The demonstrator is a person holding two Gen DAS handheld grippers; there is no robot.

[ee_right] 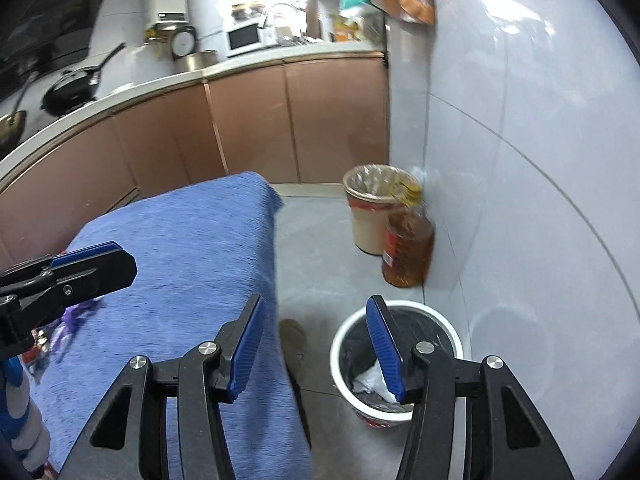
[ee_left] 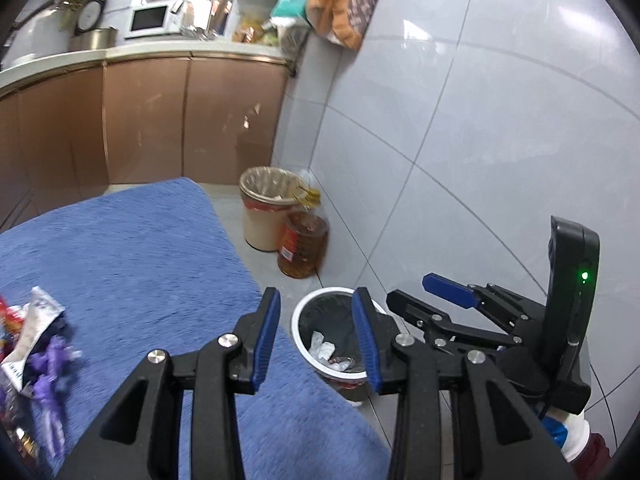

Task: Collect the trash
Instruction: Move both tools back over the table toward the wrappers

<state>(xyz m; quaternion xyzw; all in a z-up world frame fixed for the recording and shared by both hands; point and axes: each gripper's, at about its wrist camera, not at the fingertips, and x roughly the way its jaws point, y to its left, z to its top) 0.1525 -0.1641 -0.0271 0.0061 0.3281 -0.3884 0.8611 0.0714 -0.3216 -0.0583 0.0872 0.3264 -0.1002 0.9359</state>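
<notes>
Down to the left of the left gripper (ee_left: 316, 332), nearer it than the right gripper (ee_right: 316, 344), wrappers (ee_left: 36, 344) lie heaped on the blue cloth (ee_left: 140, 248); both grippers gape empty above the bin (ee_right: 448, 328).

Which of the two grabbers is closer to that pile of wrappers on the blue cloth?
Left. The left gripper reaches over the blue cloth just above the wrappers; the right gripper is off the cloth's edge, by the white bin.
</notes>
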